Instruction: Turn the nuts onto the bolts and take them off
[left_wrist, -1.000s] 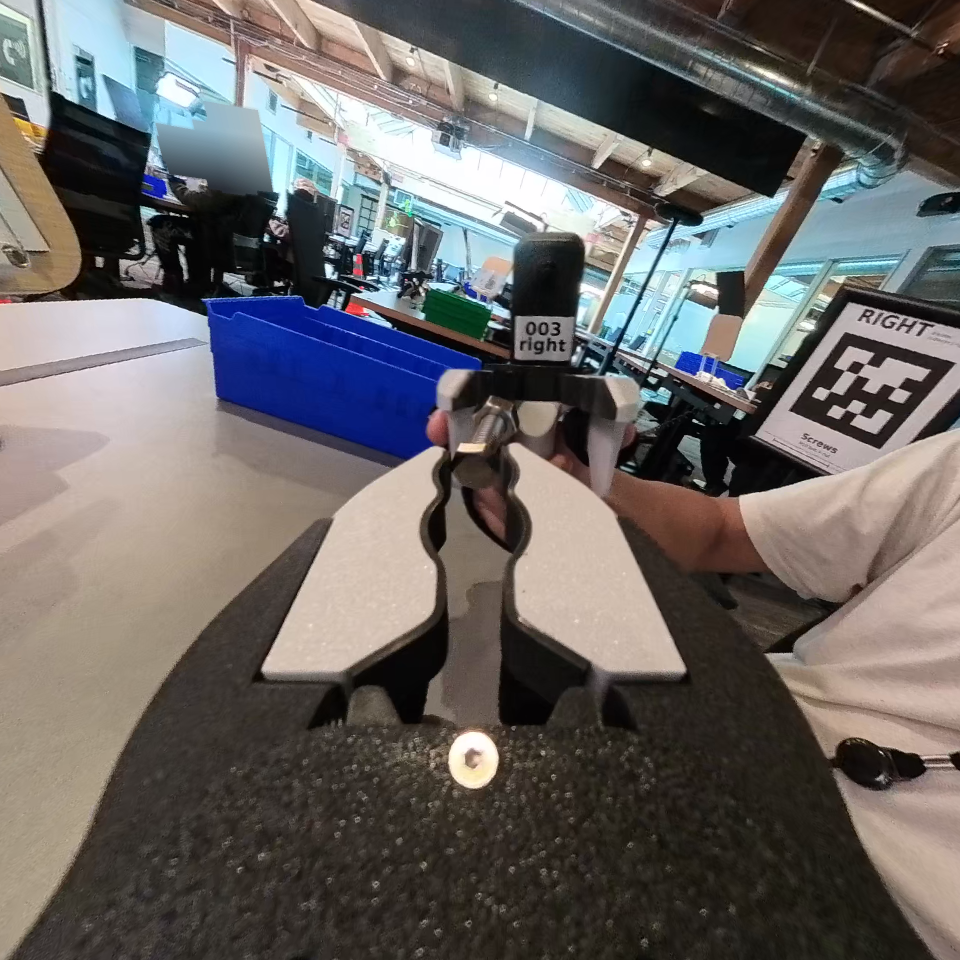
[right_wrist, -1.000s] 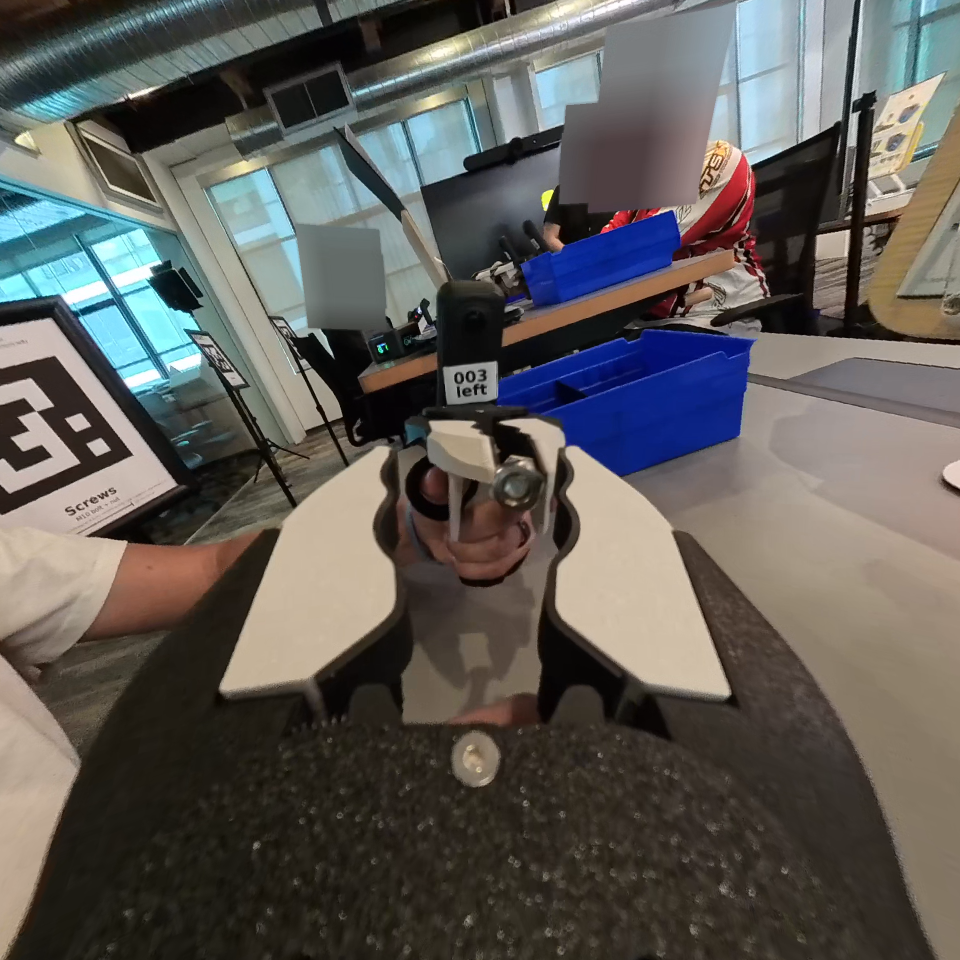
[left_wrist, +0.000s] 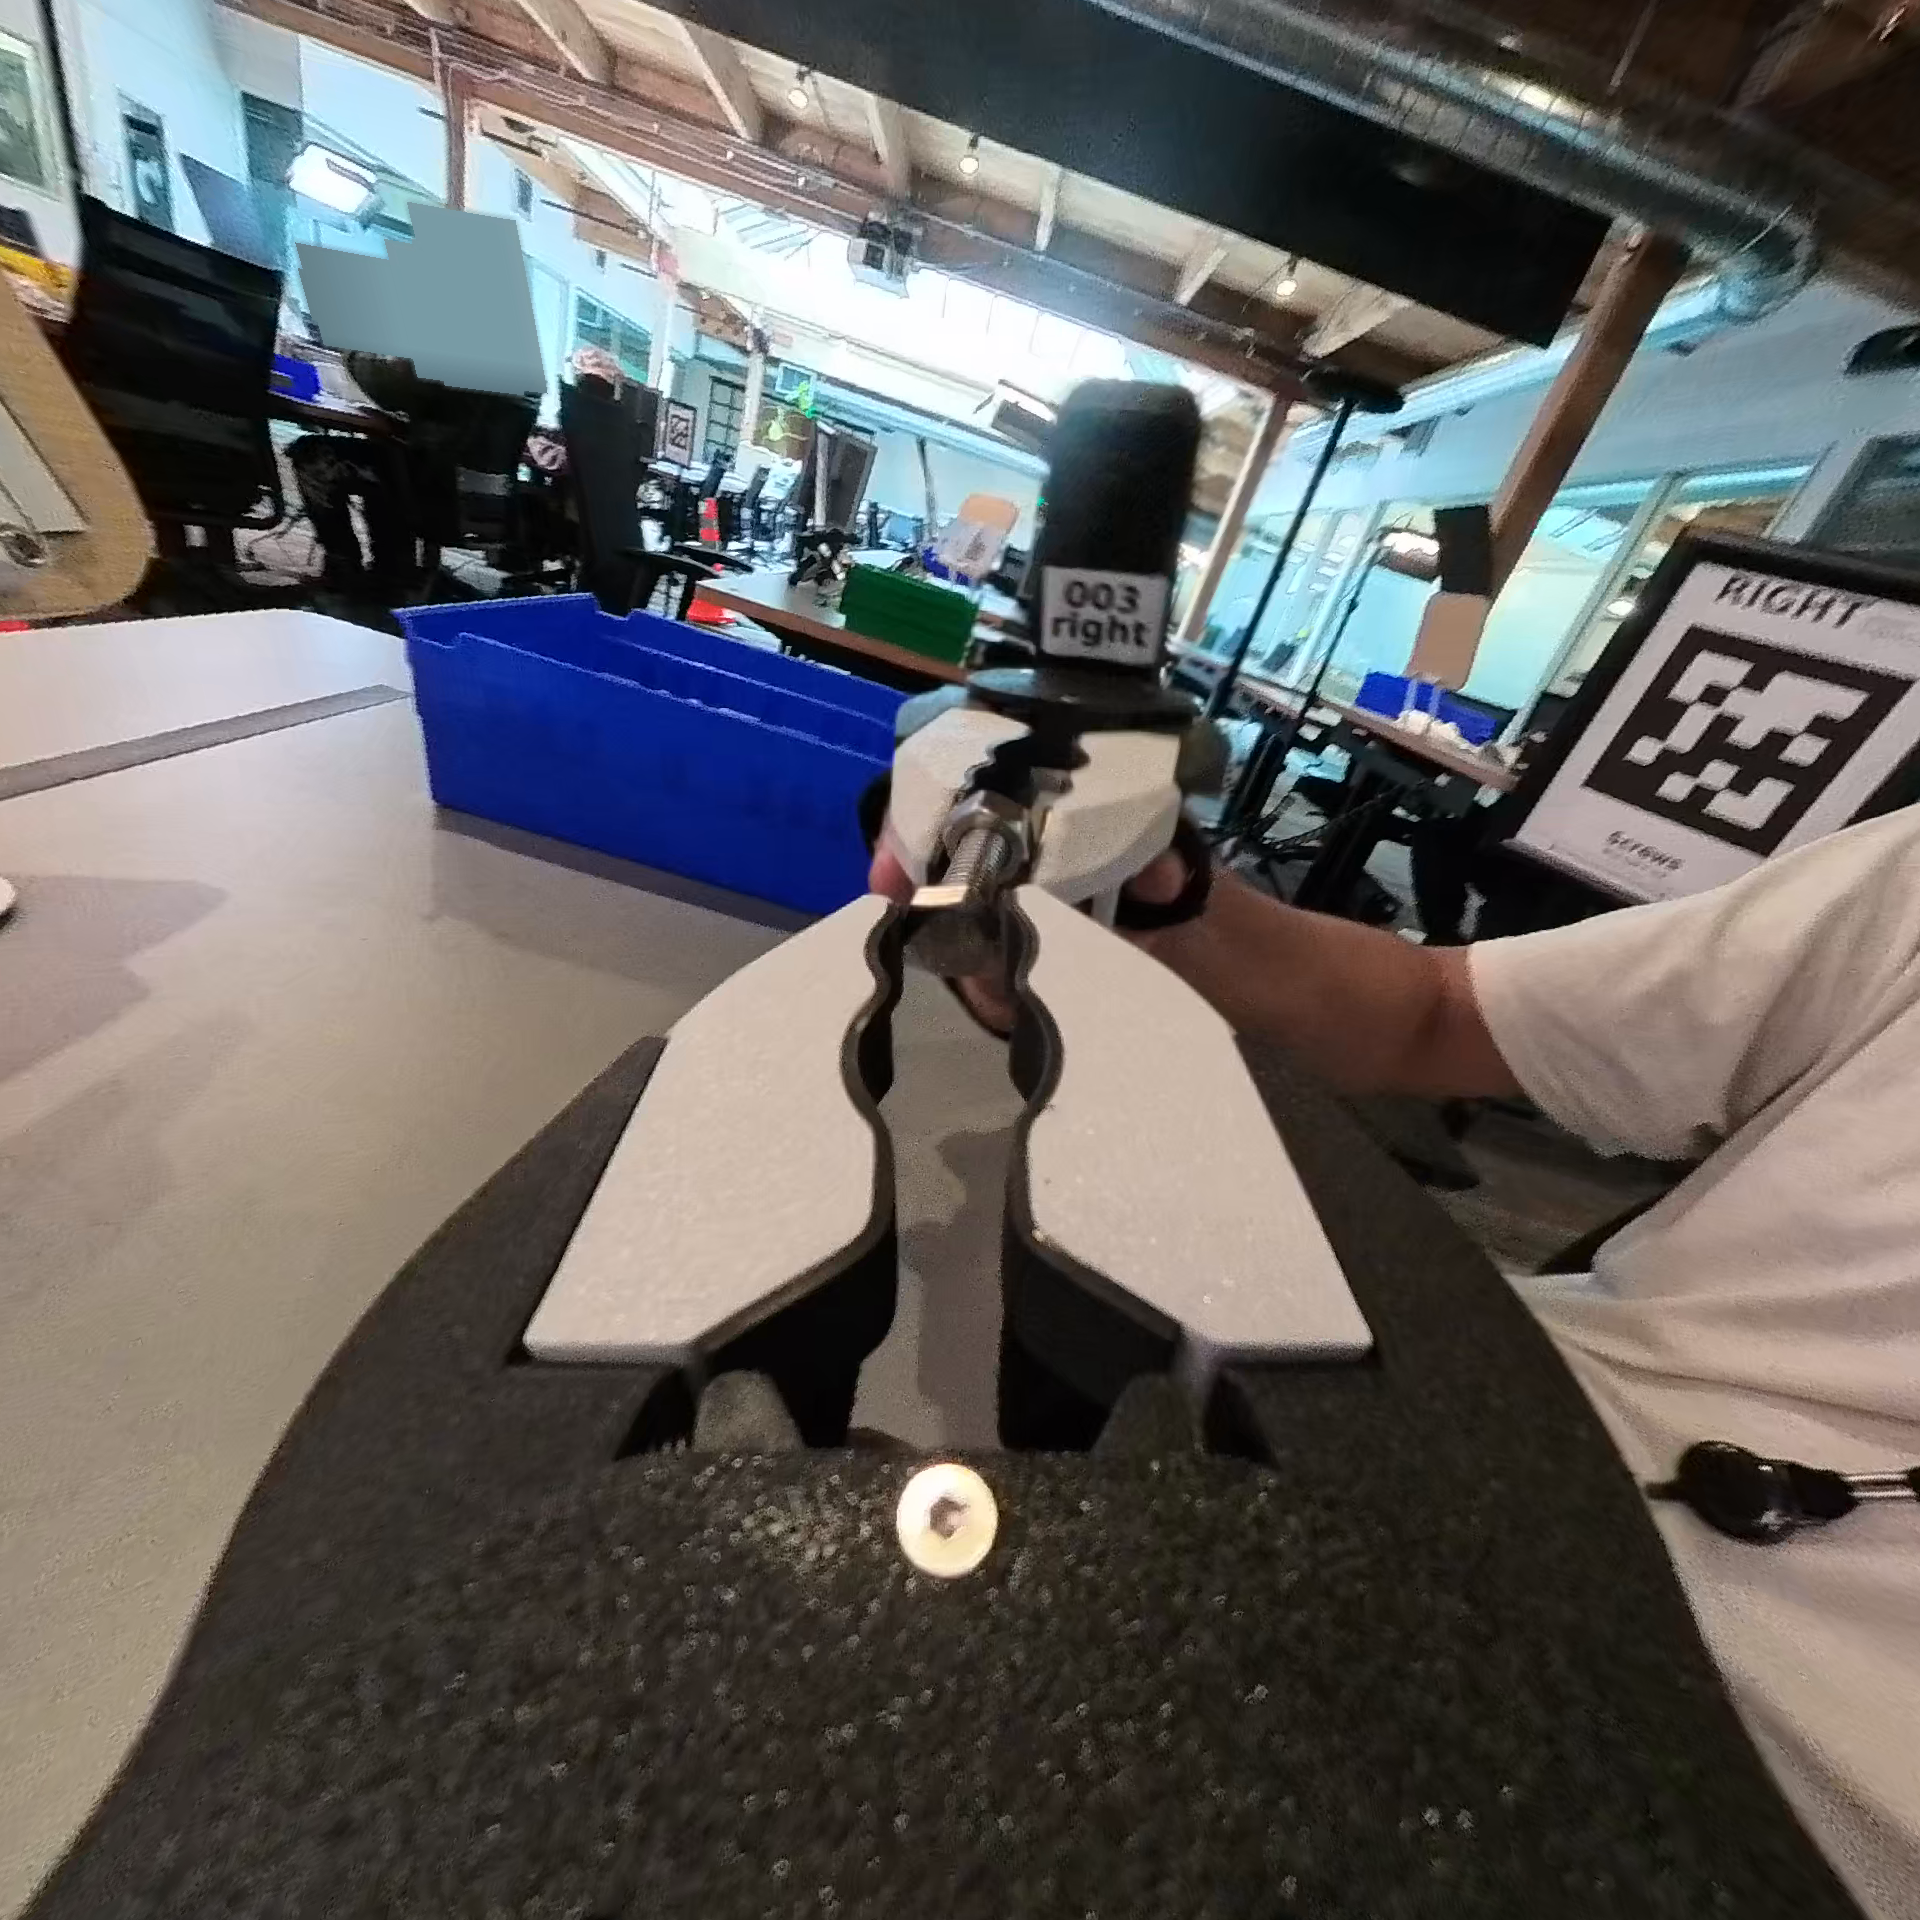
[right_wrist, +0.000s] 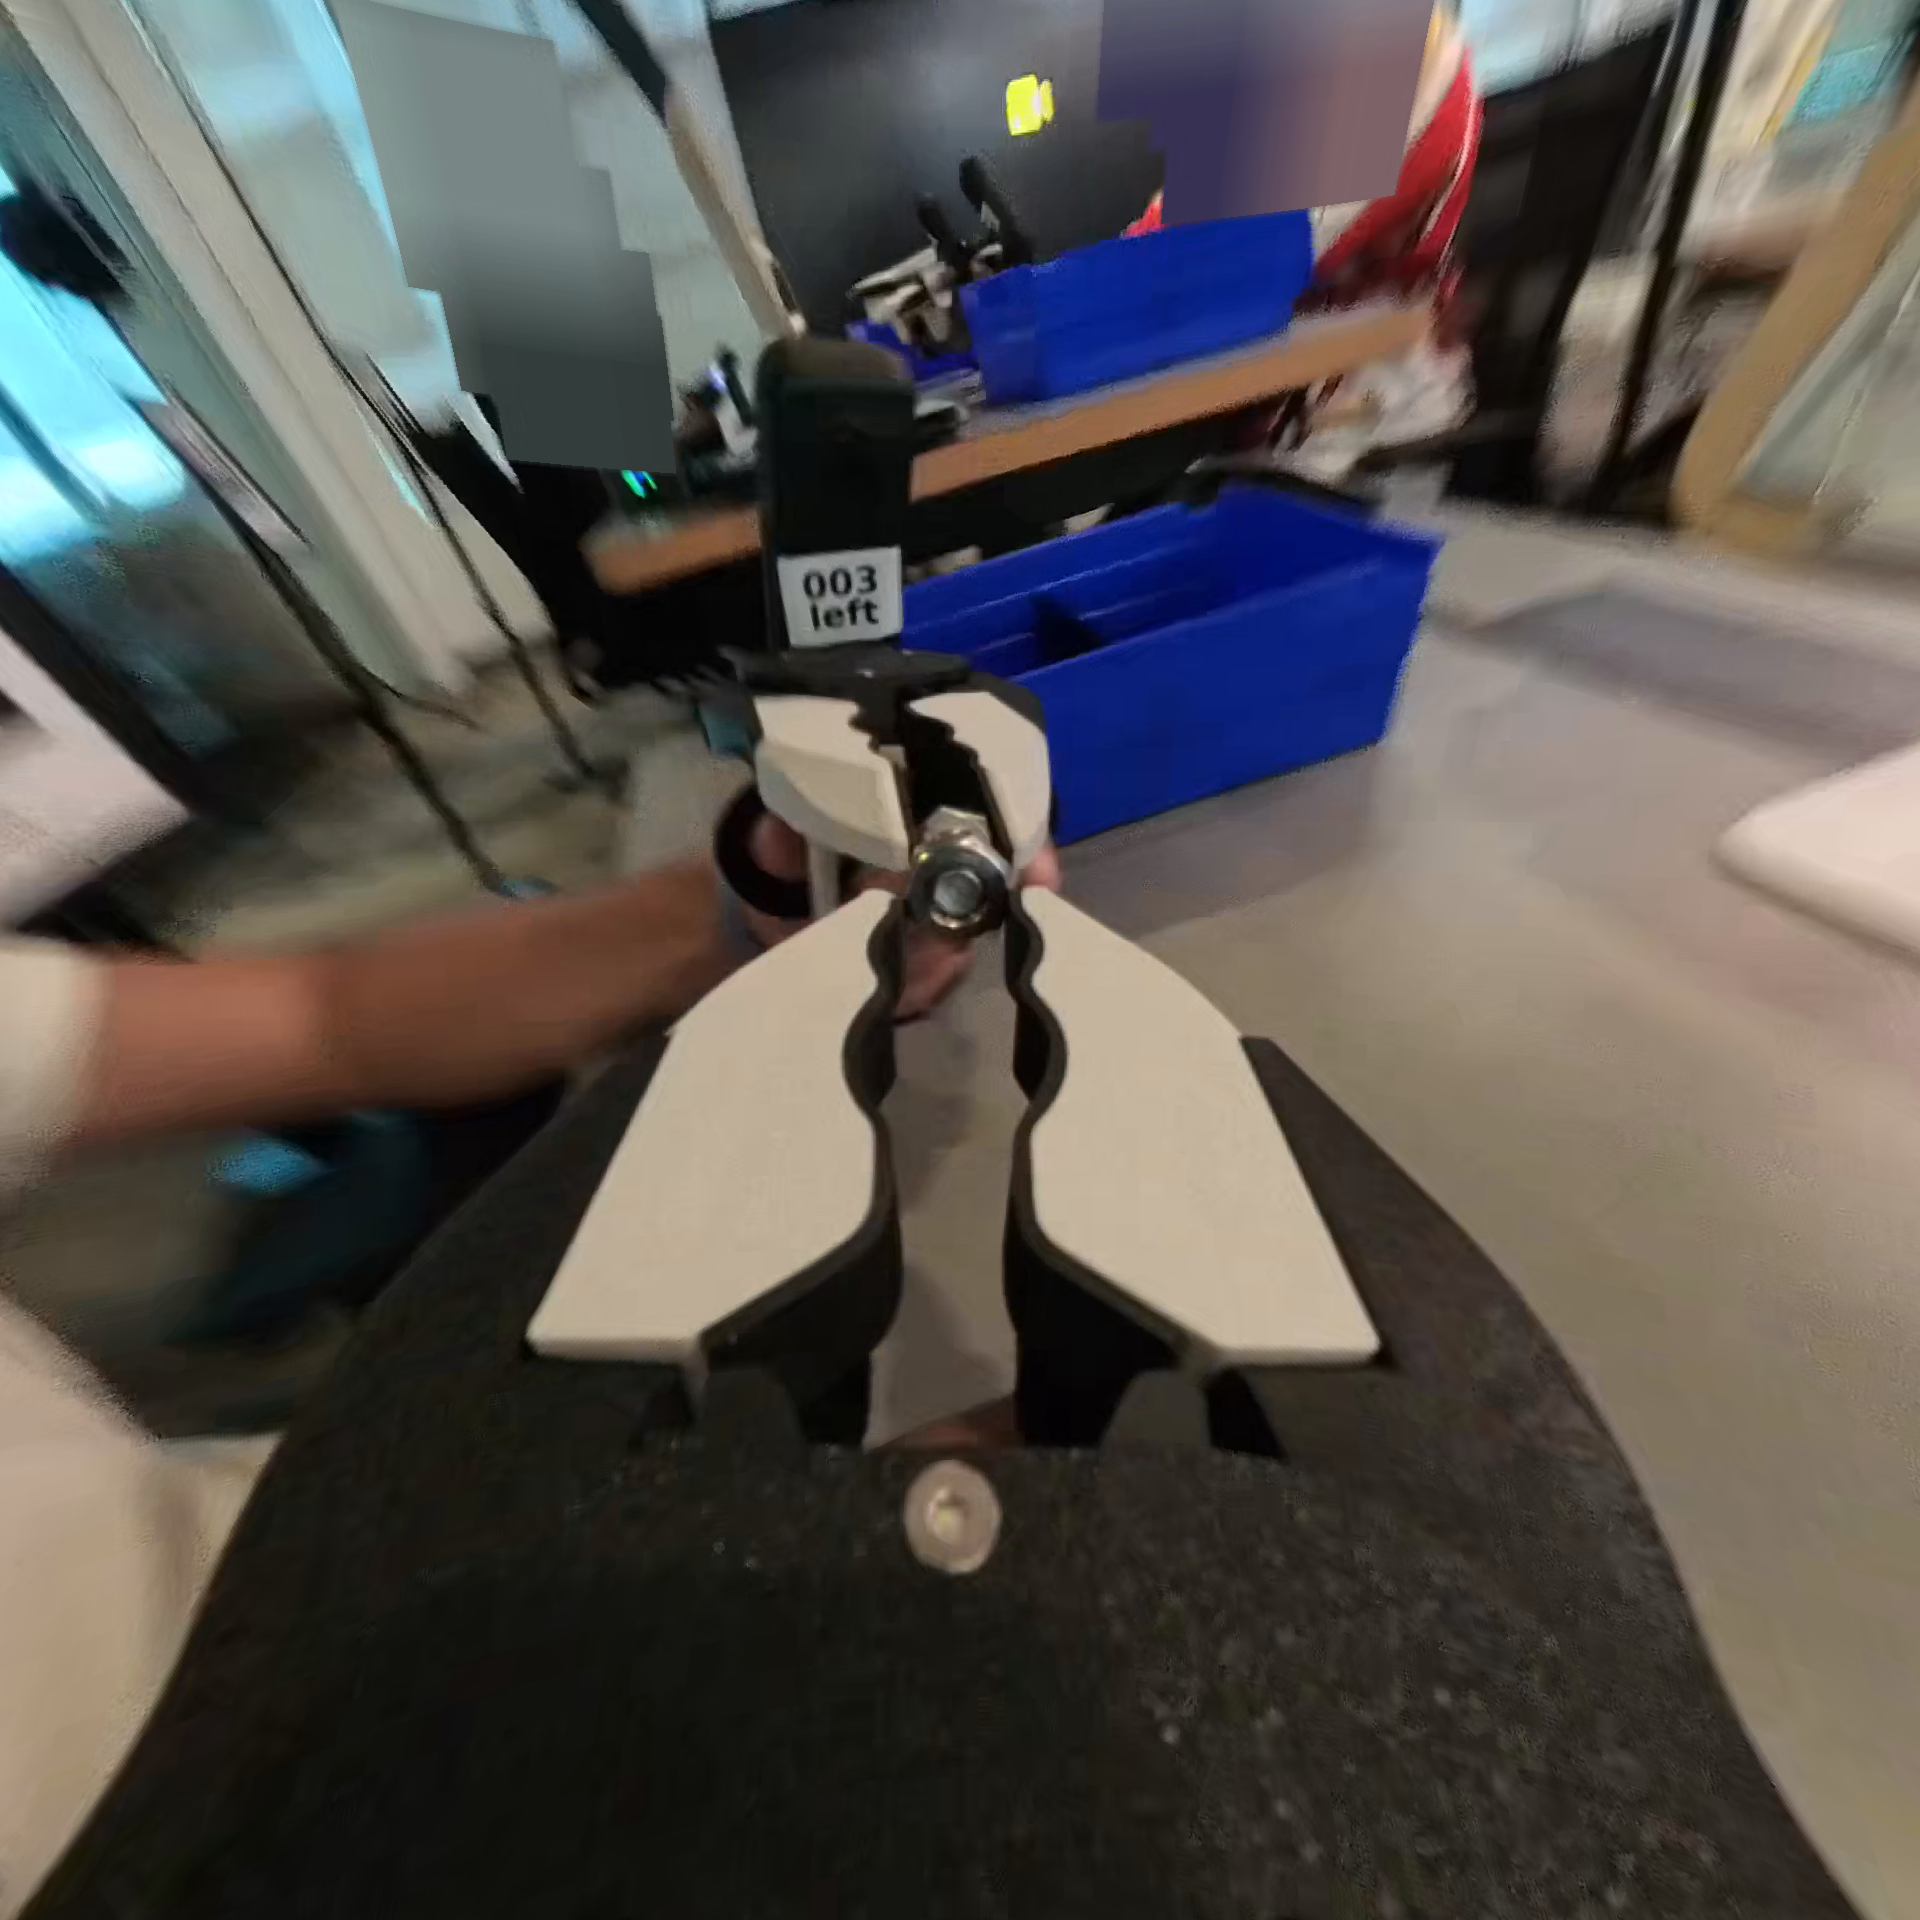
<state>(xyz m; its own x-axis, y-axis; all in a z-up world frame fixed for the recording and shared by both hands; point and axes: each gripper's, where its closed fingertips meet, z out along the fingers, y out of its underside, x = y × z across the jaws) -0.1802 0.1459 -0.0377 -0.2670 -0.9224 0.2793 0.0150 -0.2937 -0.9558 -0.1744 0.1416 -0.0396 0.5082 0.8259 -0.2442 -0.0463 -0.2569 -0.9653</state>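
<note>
Bolt (left_wrist: 961, 878) seemingly deeper into nut (right_wrist: 958, 891)

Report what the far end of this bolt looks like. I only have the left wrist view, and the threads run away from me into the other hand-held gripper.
Observer: In the right wrist view, the right hand-held gripper grips what looks like a hex nut, seen end-on. The tip of the bolt shows in its centre hole.
Operator: Check my own gripper from outside.
Observer: The left hand-held gripper is closed on the bolt's other end, and the person's left hand is wrapped round its handle.
Operator: Describe the bin behind it.
Observer: From that side, the blue bin shows a cross divider inside.
</note>
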